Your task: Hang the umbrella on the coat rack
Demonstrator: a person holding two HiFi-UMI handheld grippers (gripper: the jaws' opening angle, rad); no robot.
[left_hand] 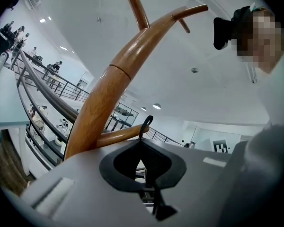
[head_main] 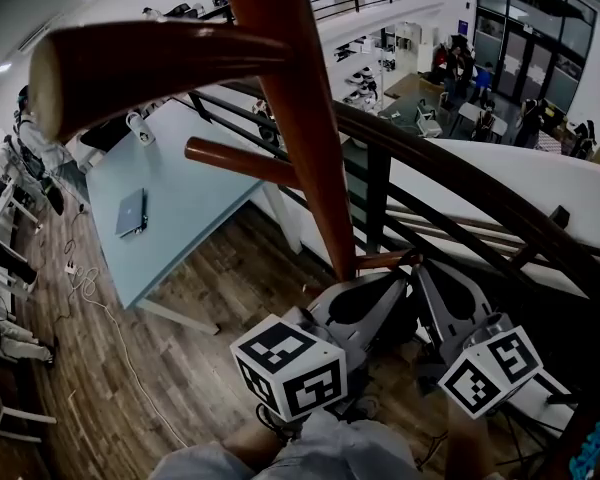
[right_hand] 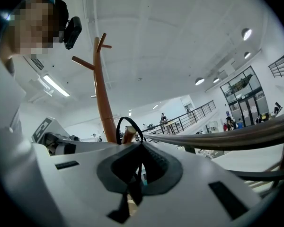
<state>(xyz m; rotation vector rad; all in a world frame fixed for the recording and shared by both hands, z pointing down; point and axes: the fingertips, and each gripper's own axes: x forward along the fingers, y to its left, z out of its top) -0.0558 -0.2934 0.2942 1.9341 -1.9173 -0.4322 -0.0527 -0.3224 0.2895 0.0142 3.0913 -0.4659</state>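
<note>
- Coat rack (head_main: 310, 138): smooth wood with a glossy reddish-brown varnish that showed highlights.
- Left gripper (left_hand: 141, 144) and right gripper (right_hand: 141, 144): matt grey plastic shells with darker matt jaw linings.
- Strap (right_hand: 128, 119): black and matt, apparently cloth.
- Floor (head_main: 180, 368): wood planks with a dull finish.
- Table (head_main: 190, 188): smooth, pale top with a satin finish.
- Railing (head_main: 460, 183): dark and smooth; material undetermined.

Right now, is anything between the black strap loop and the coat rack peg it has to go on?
Nothing visible does. The left gripper and the right gripper are both shut on the strap loop, which sits right at the tip of the peg; in the right gripper view that tip shows through the loop.
</note>
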